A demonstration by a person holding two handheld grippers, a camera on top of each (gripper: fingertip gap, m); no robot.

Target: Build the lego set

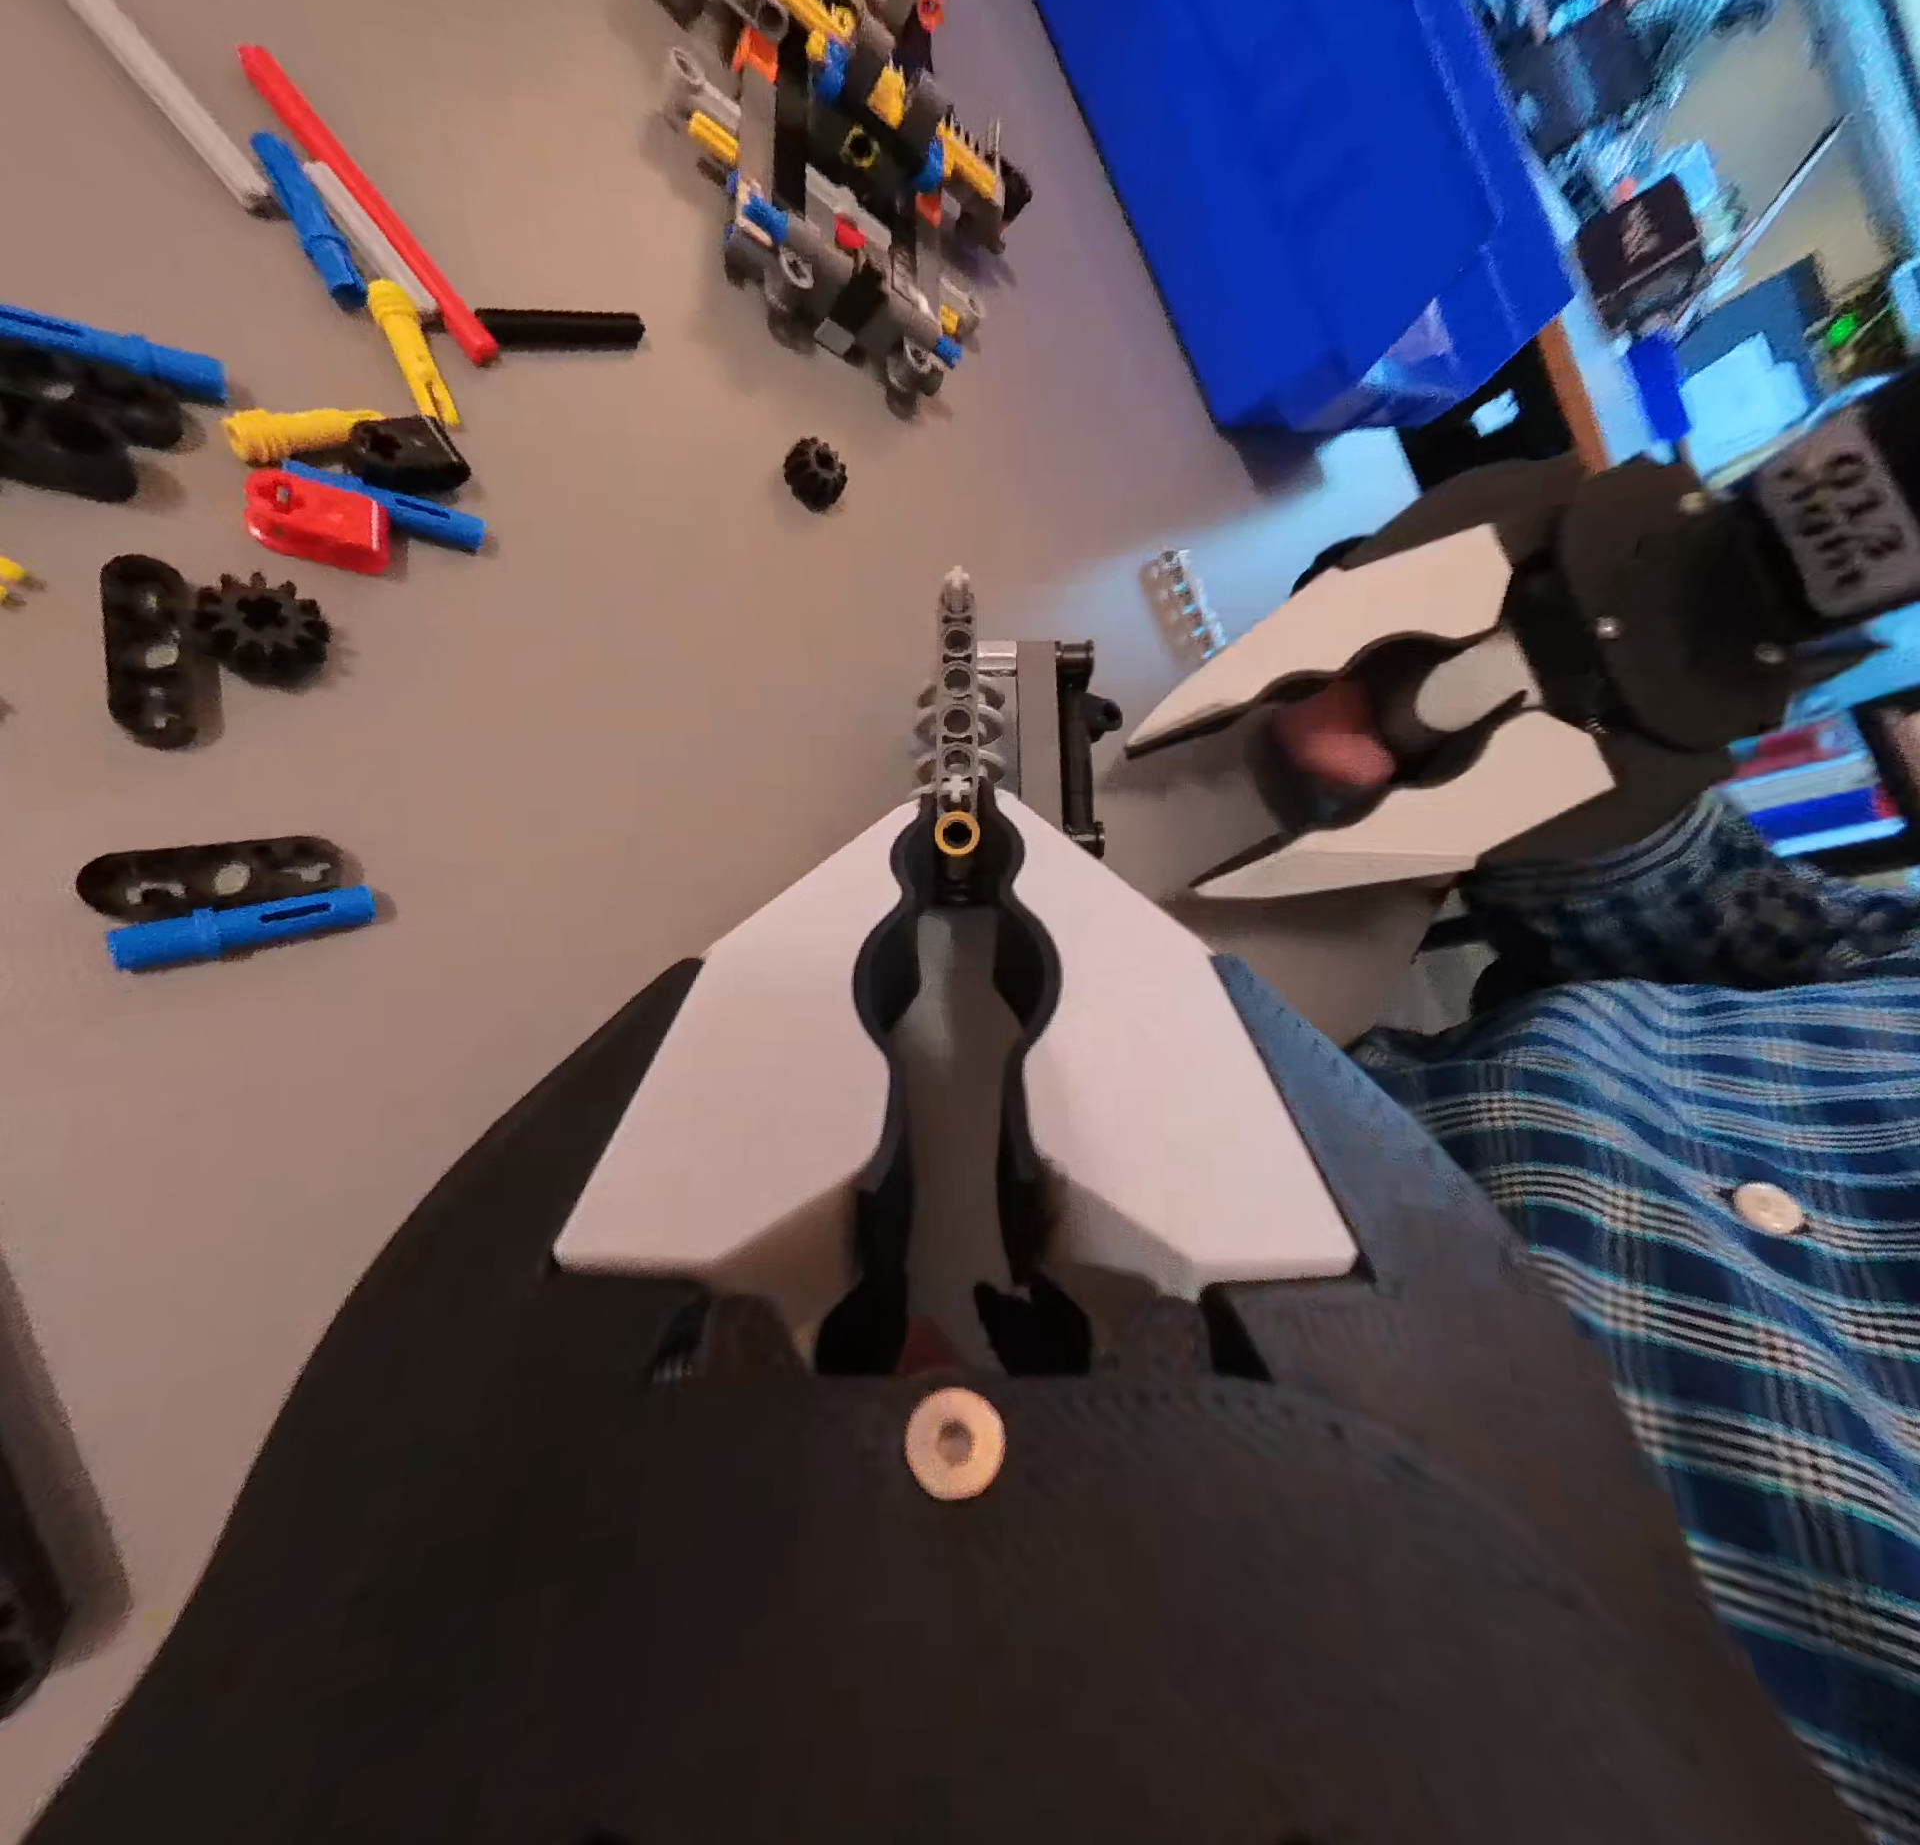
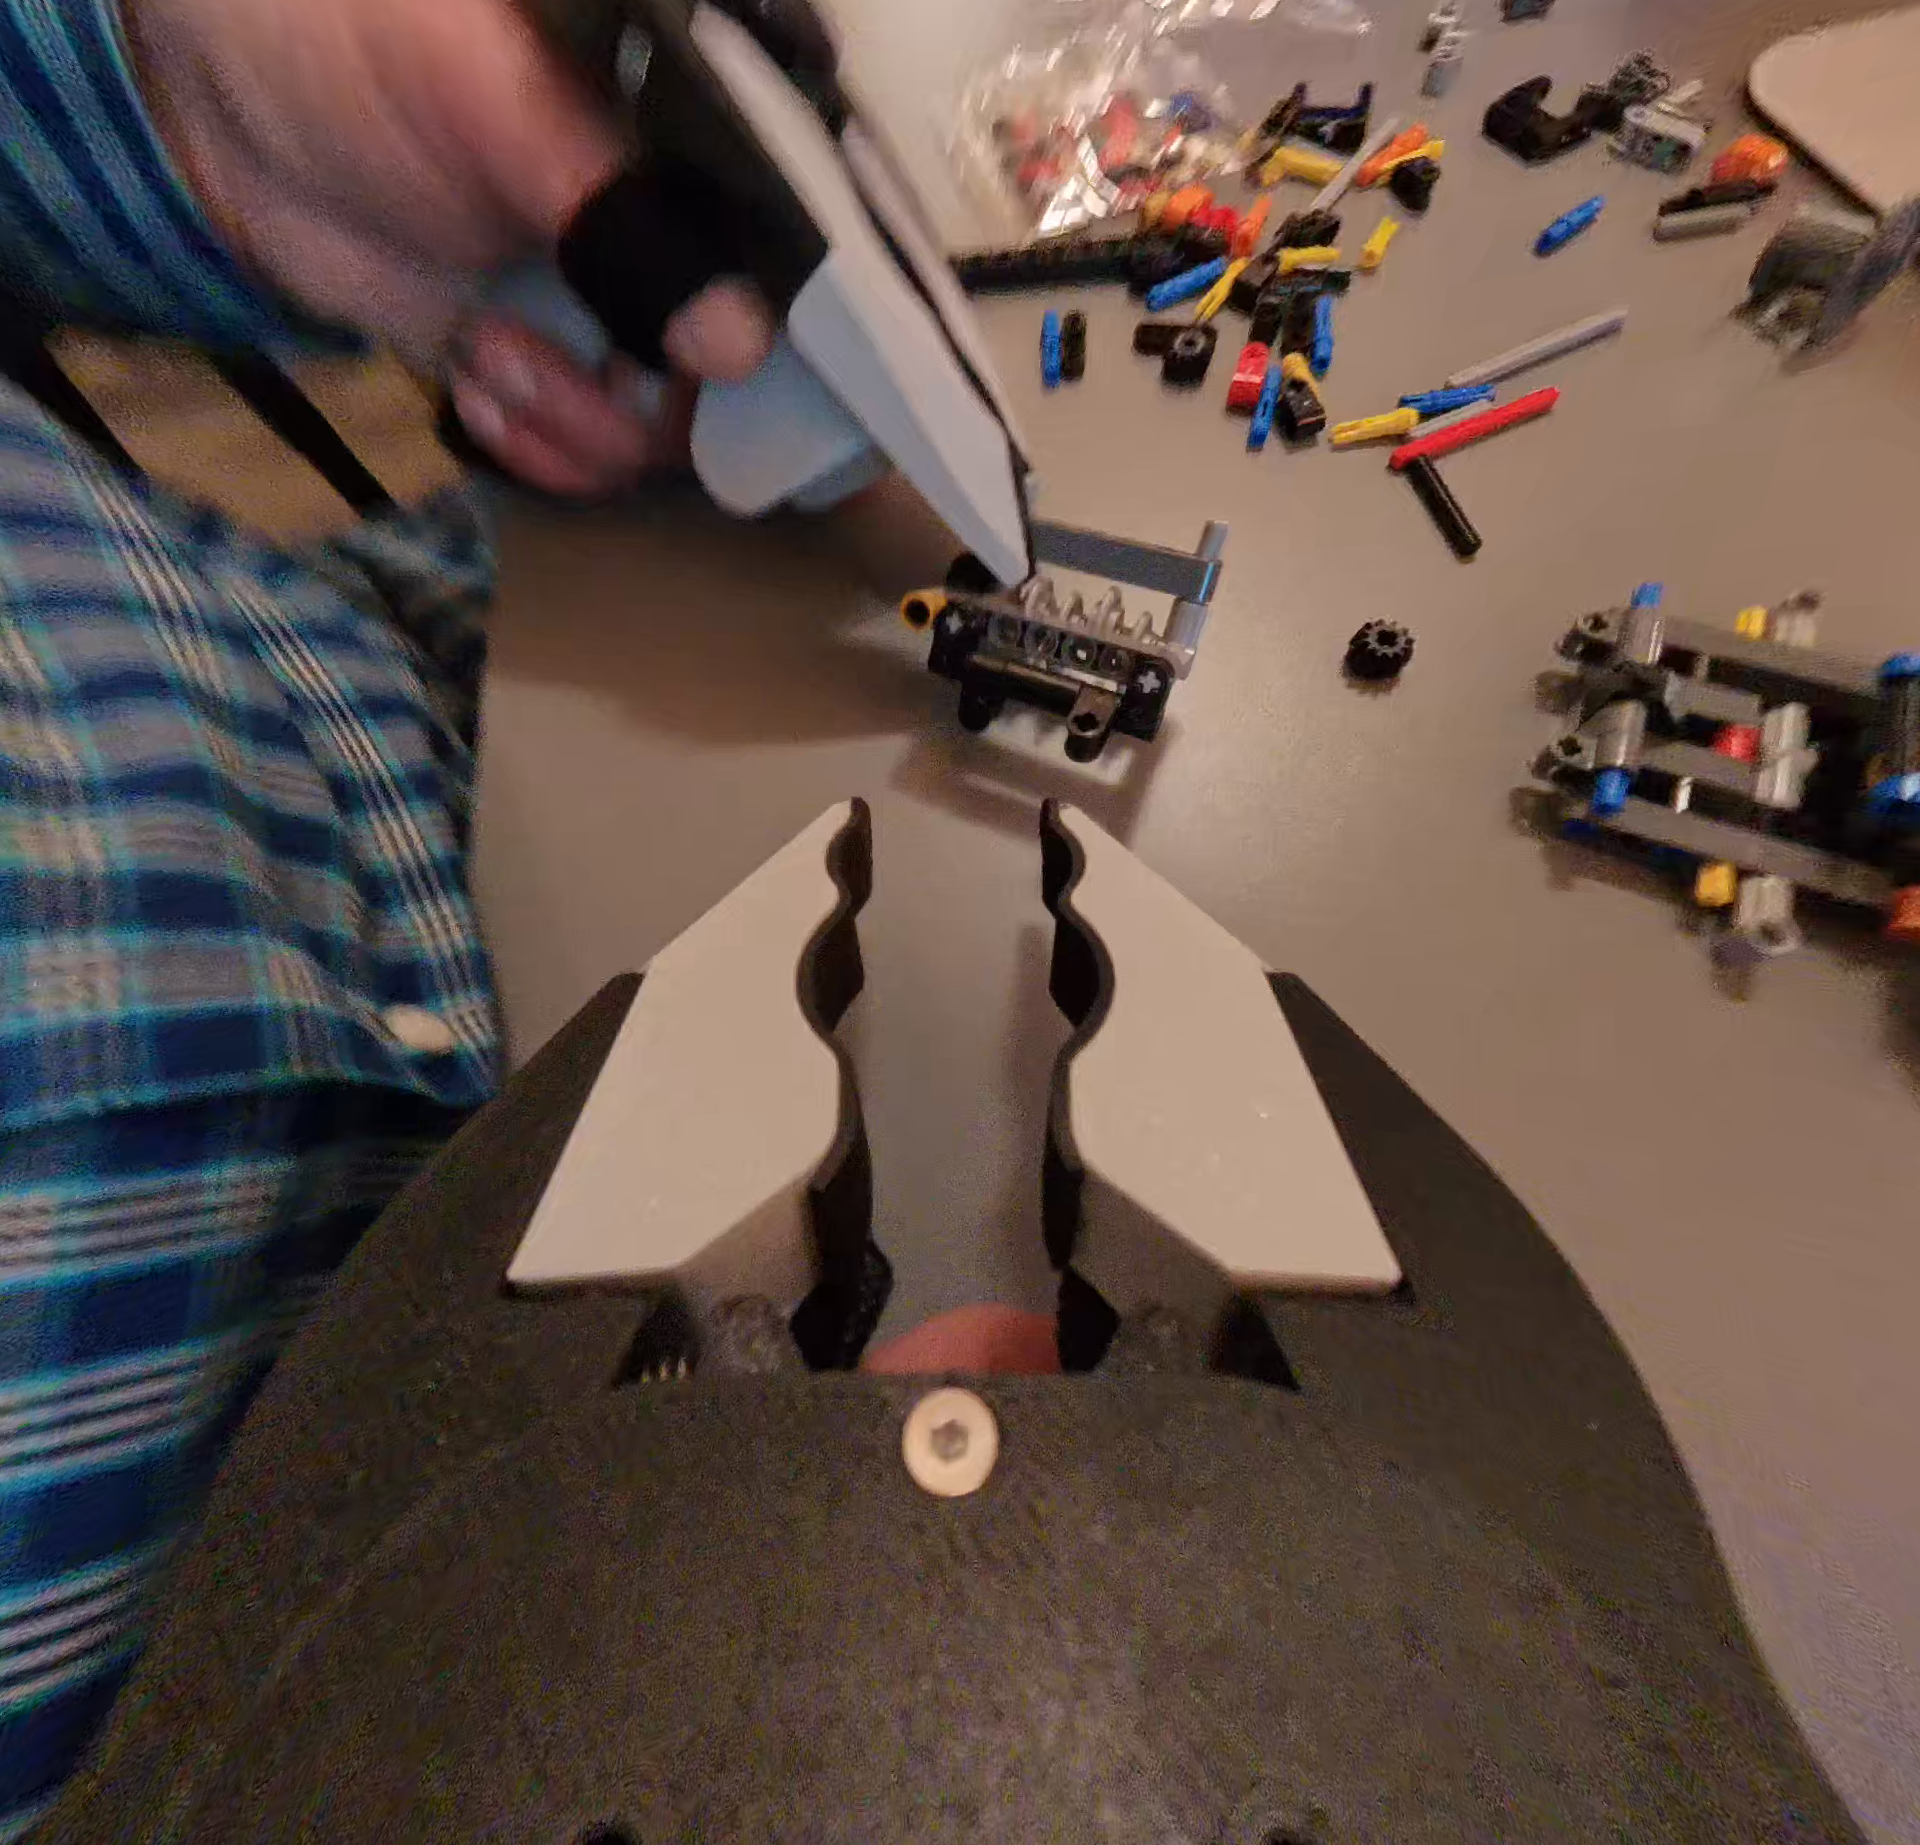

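My left gripper is shut on the near end of a grey holed beam, beside a yellow bush. The beam belongs to a small grey and black assembly that rests on the table. In the right wrist view the left gripper comes down from the upper left onto that assembly's top corner. My right gripper is open and empty, just short of the assembly. It also shows in the left wrist view, to the right of the assembly.
A larger chassis assembly lies farther out. A black gear lies between the two assemblies. Loose pins, axles and beams are scattered to the left. A blue bin and a plastic bag sit at the table's far side. Left tips to right tips: about 6 cm. From either gripper's tips it is about 8 cm to the black gear.
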